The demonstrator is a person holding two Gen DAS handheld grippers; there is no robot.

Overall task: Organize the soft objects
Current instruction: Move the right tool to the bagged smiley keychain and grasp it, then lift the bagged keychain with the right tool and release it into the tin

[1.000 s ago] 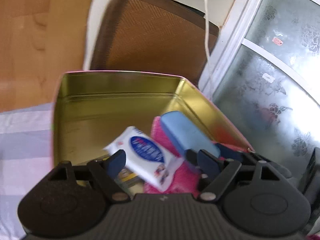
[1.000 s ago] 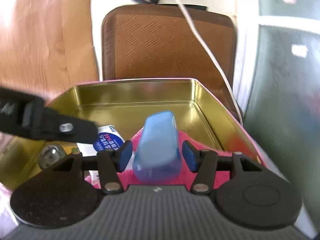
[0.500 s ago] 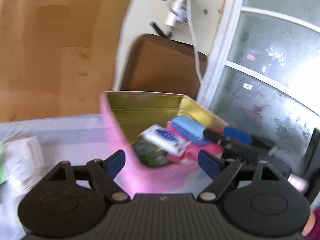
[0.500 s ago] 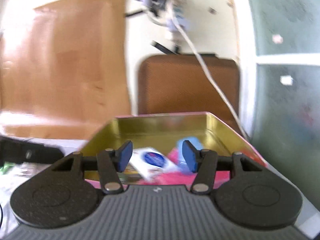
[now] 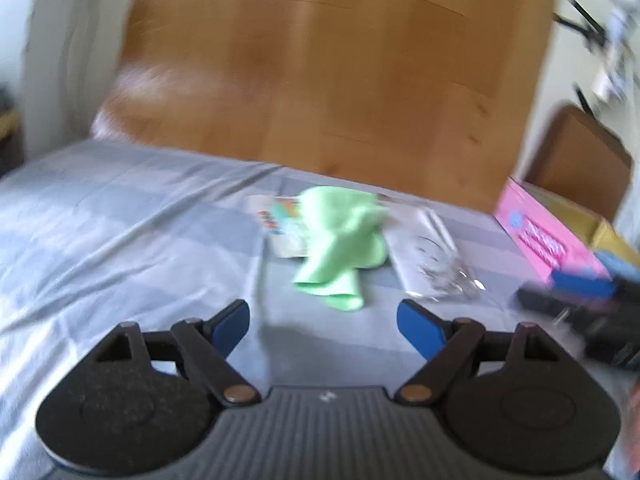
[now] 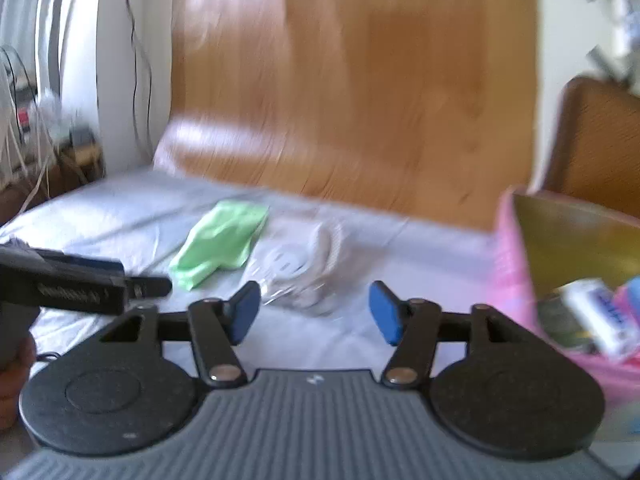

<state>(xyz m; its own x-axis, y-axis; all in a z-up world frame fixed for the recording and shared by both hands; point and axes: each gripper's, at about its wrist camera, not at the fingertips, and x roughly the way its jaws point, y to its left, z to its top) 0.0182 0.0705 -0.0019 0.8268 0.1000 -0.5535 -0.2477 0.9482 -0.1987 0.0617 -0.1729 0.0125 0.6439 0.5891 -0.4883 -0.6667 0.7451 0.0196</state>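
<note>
Both grippers are empty. My left gripper (image 5: pixel 323 326) stands open with nothing between its pads. My right gripper (image 6: pixel 314 312) has just been opening, and it too spans only bare sheet (image 5: pixel 120 216).

The green cloth (image 5: pixel 344 240) lies straight ahead of the left jaws, just beyond them, its long axis running from the near tip away towards the headboard (image 5: pixel 320 80). From the right gripper it sits ahead and to the left, past the left one; I judge the left hand the nearer.

Count on the sheet:
- one green cloth;
- one printed packet (image 5: pixel 280 228), partly under it;
- one clear bag (image 5: pixel 436 264) just to its right, contents blurred.

One pink tin (image 6: pixel 516 272) stands at the right, already holding a white pack (image 6: pixel 600 316), something blue and something pink.
</note>
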